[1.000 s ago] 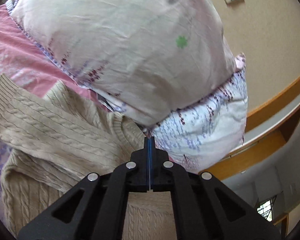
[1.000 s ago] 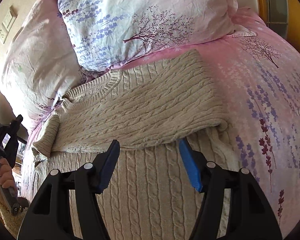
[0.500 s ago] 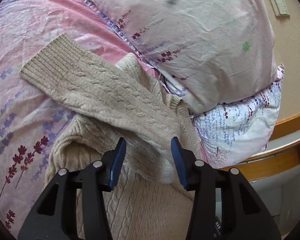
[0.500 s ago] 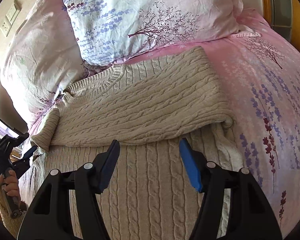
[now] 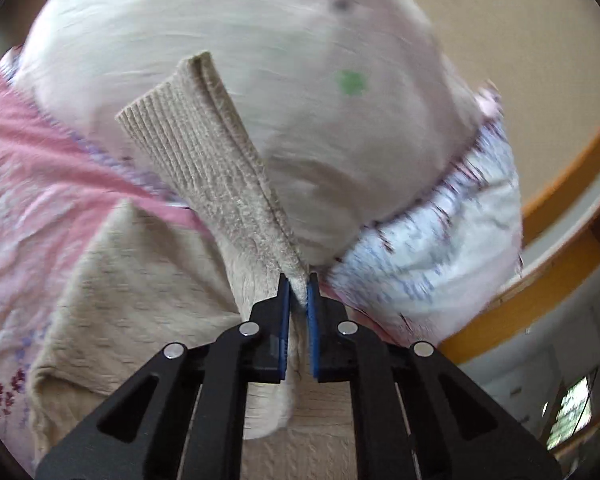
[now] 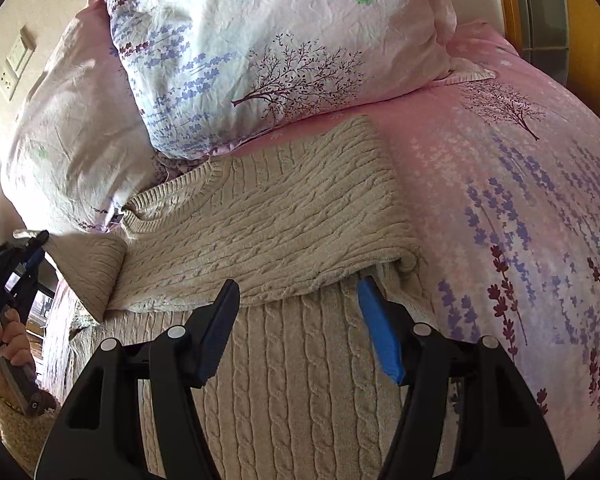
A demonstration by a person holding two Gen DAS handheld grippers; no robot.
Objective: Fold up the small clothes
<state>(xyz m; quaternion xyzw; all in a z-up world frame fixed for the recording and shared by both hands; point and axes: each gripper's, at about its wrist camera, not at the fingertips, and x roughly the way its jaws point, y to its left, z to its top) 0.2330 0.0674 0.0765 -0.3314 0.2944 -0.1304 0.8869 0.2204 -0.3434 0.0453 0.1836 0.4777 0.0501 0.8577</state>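
The left gripper (image 5: 299, 285) is pinching the sleeve (image 5: 204, 160) of the beige cable-knit sweater (image 6: 276, 236), its ribbed cuff standing up before the pale pillow (image 5: 260, 60); the right gripper (image 6: 300, 320) is hovering with jaws spread over the sweater lying on the pink floral bedspread (image 6: 520, 184); the left view is blurring; no legible writing.
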